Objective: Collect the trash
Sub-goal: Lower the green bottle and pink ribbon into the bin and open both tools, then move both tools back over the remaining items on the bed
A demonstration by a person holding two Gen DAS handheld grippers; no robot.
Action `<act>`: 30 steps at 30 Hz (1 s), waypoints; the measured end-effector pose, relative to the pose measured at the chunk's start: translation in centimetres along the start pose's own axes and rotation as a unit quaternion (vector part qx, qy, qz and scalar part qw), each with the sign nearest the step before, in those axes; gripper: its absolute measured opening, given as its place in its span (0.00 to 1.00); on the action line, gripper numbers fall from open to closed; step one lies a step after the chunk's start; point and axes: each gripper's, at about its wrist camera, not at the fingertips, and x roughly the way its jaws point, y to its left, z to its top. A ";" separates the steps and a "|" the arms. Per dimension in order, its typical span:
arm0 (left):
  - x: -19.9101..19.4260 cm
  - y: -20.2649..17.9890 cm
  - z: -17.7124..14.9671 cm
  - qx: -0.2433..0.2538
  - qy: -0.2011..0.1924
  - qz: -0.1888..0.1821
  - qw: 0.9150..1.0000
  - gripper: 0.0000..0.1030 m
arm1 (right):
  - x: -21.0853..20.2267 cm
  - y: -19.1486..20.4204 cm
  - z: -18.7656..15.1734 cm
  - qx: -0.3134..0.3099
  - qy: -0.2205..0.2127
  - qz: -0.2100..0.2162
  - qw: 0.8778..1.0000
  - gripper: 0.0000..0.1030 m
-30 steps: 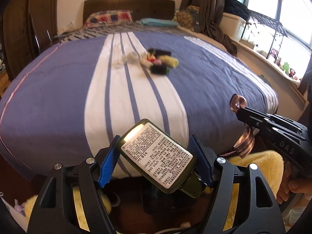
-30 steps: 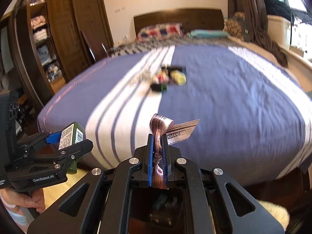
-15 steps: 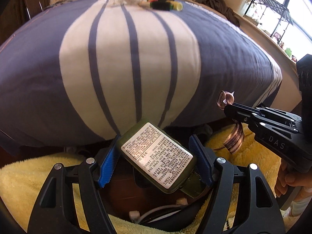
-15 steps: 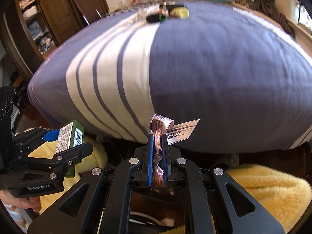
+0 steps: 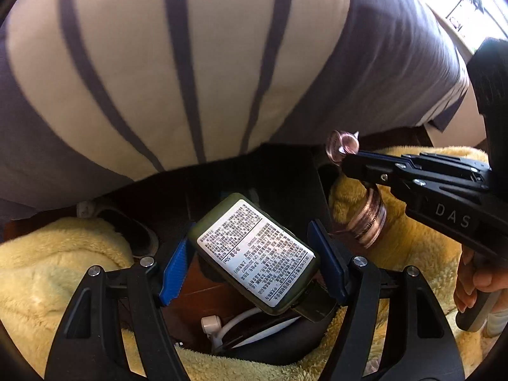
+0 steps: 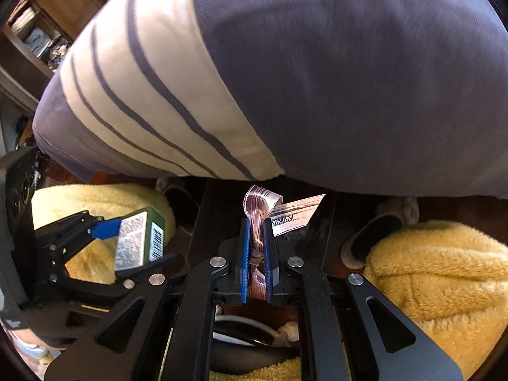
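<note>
- Left wrist view: the left gripper [image 5: 254,255] has its blue pads about two-thirds apart, clamped on a dark green bottle [image 5: 254,254] with a white printed label. It hangs below the striped bed's edge [image 5: 177,73], above a dark bin [image 5: 279,346] set among yellow fleece [image 5: 47,270]. The right gripper [image 5: 349,162] is beside the bed's edge, at the right.
- Right wrist view: the right gripper [image 6: 256,238] is fully closed, pinching a coppery ribbon [image 6: 258,206] with a printed tag [image 6: 295,214], just below the bed's edge.

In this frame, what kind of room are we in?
Most likely a bedroom: a bed with a blue-and-cream striped cover fills the view, slippers sit on the floor at its foot, and wooden shelving stands to one side.
</note>
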 end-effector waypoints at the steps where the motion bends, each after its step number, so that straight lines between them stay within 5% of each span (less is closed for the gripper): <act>1: 0.3 0.0 -0.5 0.001 0.003 -0.001 1.000 0.65 | 0.3 -0.2 0.1 0.003 0.005 0.003 1.000 0.09; 11: 2.0 -0.2 0.9 0.001 0.021 0.002 1.000 0.65 | 1.7 -0.6 2.0 0.020 0.020 0.018 0.999 0.12; 14: 1.9 -0.1 1.1 0.000 0.022 0.004 1.000 0.75 | 1.8 -0.7 2.4 0.025 0.021 0.021 0.999 0.16; 17: 1.4 -0.2 1.1 0.002 0.015 0.013 1.000 0.80 | 1.4 -0.9 2.5 0.029 0.014 0.020 0.999 0.37; 22: -0.4 -0.1 1.1 -0.001 -0.004 0.020 1.000 0.86 | -0.3 -0.7 2.8 0.027 -0.012 0.013 0.999 0.52; 26: -3.0 0.1 1.2 -0.003 -0.033 0.031 0.999 0.92 | -2.7 -0.5 3.1 0.017 -0.046 -0.007 0.999 0.82; 30: -6.0 0.3 1.3 -0.007 -0.066 0.047 0.997 0.92 | -5.4 -0.2 2.9 0.004 -0.080 -0.036 0.996 0.93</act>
